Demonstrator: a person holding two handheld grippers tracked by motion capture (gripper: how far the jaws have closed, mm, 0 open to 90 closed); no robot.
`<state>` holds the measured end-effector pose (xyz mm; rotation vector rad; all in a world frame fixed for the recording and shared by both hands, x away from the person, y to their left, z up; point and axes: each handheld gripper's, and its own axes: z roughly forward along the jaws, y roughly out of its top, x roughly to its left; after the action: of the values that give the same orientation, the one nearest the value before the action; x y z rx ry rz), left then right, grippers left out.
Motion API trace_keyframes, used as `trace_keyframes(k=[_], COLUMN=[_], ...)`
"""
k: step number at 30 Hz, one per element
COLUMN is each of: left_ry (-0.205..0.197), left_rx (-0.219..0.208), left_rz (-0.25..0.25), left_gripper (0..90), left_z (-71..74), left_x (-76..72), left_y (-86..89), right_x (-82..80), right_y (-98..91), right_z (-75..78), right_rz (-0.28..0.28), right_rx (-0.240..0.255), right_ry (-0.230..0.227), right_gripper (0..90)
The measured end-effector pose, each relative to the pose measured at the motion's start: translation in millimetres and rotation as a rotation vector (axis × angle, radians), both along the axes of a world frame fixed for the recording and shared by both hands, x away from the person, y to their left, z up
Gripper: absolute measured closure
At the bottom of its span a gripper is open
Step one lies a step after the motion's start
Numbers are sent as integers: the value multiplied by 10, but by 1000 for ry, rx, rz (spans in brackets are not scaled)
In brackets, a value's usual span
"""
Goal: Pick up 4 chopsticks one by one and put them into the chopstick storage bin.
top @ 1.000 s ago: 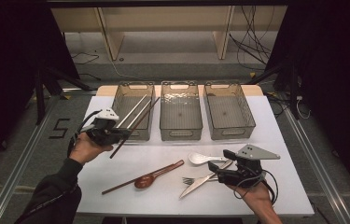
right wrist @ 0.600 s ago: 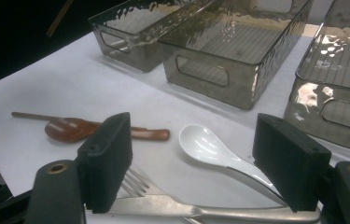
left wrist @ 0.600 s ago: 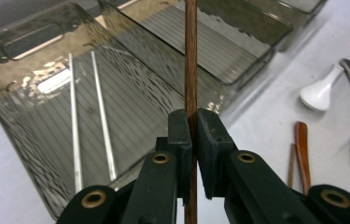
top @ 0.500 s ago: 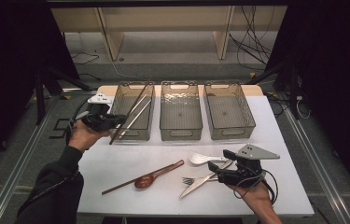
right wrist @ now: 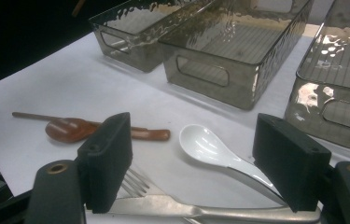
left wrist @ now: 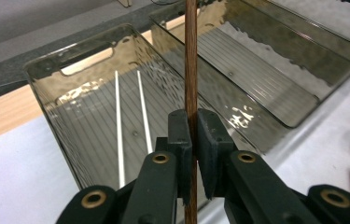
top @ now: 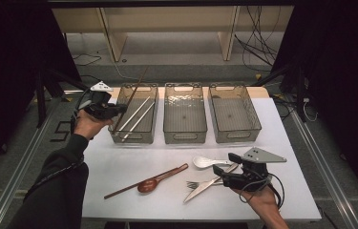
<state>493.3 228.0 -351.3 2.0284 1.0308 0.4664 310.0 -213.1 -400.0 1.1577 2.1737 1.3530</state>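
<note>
My left gripper (top: pixel 118 110) is shut on a thin brown wooden chopstick (top: pixel 134 91), which slants steeply up over the left clear bin (top: pixel 131 141). In the left gripper view the pads (left wrist: pixel 180 133) pinch the chopstick (left wrist: pixel 191 70) above the bin (left wrist: pixel 46 70), where two white chopsticks (left wrist: pixel 119 135) lie. My right gripper (top: pixel 225 164) stands open low at the table's front right. Between its pads (right wrist: pixel 107 154) lie a white spoon (right wrist: pixel 205 144), a metal fork (right wrist: pixel 133 183) and a metal knife (right wrist: pixel 210 211).
A middle bin (top: pixel 185 138) and a right bin (top: pixel 236 137) stand beside the left one. A wooden spoon (top: pixel 149 183) lies at the front centre of the white table (top: pixel 119 164). Shelving and cables sit beyond the far edge.
My left gripper has carried the brown chopstick away from me and upward along the left bin's side; the chopstick now stands steeper. The right gripper has not moved.
</note>
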Motion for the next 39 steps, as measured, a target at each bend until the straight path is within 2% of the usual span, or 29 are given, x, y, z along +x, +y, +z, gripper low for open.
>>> trace_keyframes(k=[6, 17, 22, 30, 34, 37, 39], left_ry=[1, -8, -8, -9, -2, 10, 14], left_rx=[-31, -26, -26, -16, -38, -22, -33], left_rz=[27, 73, 94, 99, 112, 116, 126], left_gripper=[837, 837, 836, 835, 835, 835, 833], left_z=[-43, -80, -112, -148, -193, -248, -271], left_x=[137, 272, 308, 329, 333, 344, 344], left_y=[4, 70, 80, 92, 98, 106, 114], right_x=[1, 1, -1, 0, -3, -4, -3], right_y=[-4, -4, -3, -3, -1, -5, -6], right_z=[0, 2, 4, 4, 6, 7, 6], right_rz=[0, 2, 3, 3, 3, 4, 4], right_rx=[2, 4, 4, 5, 5, 5, 5], right_ry=[1, 1, 0, 1, -2, -3, -3], right_gripper=[293, 293, 293, 293, 293, 293, 293])
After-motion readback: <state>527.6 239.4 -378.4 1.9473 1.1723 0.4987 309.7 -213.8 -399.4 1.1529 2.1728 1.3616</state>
